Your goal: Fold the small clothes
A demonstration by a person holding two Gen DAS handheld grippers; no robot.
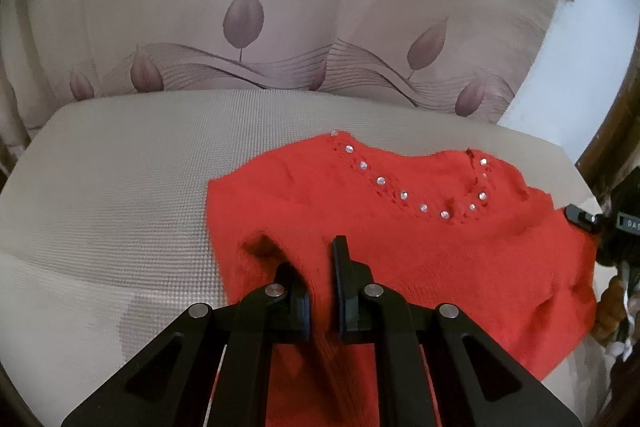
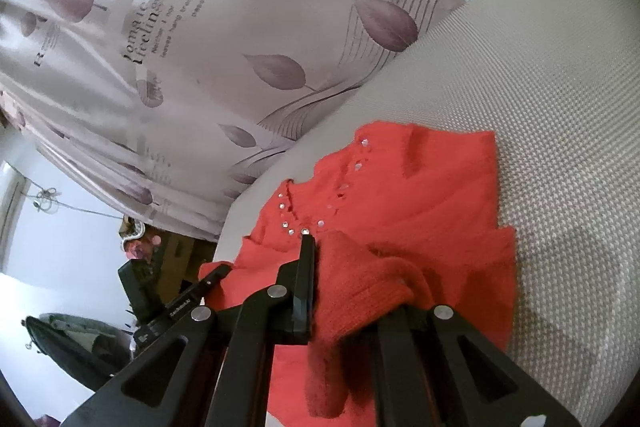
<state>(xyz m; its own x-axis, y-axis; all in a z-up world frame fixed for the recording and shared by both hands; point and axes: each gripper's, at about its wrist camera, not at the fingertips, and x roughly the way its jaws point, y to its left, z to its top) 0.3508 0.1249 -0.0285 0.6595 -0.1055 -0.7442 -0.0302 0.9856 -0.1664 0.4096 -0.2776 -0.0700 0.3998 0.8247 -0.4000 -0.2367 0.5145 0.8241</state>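
Red sweater [image 1: 400, 247] lay on the surface [image 1: 120, 187]; your left claw [image 1: 322, 291] and right claw [image 2: 340, 291] both pinched its hem, mid-fold. Next, you probably needed to carry it toward the neckline [image 1: 420, 203].

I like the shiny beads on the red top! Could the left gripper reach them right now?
Probably not yet. The left gripper is shut on a fold of the red sweater, so it is busy. Nothing lies between it and the shiny beads on the neckline just ahead, but it would have to let go first.
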